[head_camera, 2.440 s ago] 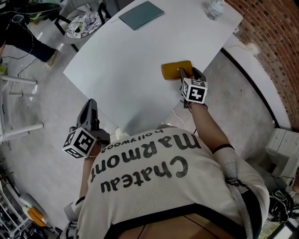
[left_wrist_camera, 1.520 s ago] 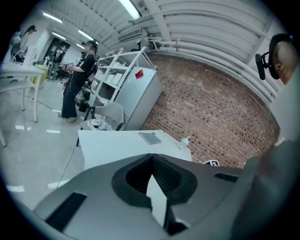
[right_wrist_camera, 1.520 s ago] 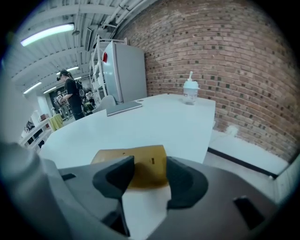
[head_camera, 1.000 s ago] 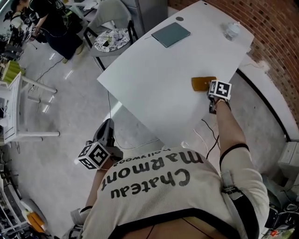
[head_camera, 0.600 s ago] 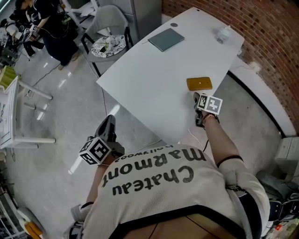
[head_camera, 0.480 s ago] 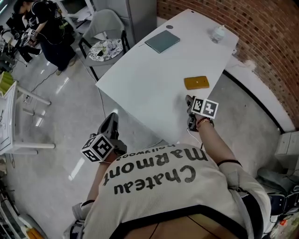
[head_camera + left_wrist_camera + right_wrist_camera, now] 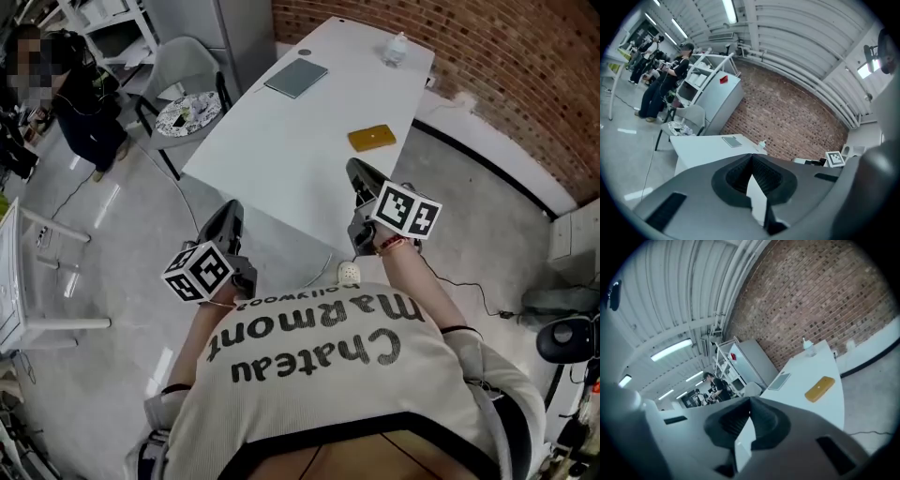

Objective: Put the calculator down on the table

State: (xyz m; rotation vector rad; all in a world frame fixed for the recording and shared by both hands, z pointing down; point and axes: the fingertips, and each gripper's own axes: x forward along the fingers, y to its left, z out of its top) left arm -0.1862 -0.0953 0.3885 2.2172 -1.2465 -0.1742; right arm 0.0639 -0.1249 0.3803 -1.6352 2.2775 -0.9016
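The yellow calculator [image 7: 371, 138] lies flat on the white table [image 7: 281, 159], near its right edge; it also shows in the right gripper view, calculator [image 7: 819, 388] on the table [image 7: 801, 380]. My right gripper [image 7: 359, 178] hangs off the table's near corner, well short of the calculator, jaws shut with nothing in them [image 7: 750, 404]. My left gripper [image 7: 228, 220] floats over the floor left of the table, also shut and empty [image 7: 751, 161].
A grey-blue notebook [image 7: 295, 78] and a clear bottle [image 7: 397, 47] sit at the table's far end. A grey chair [image 7: 183, 108] stands left of the table, with a person [image 7: 80, 108] beyond it. A brick wall [image 7: 506, 66] runs along the right, a cable plug [image 7: 349, 273] below.
The right gripper let go of the calculator, pulled back off the table toward the body, rose and shut. The calculator stays on the table. The left gripper rose a little.
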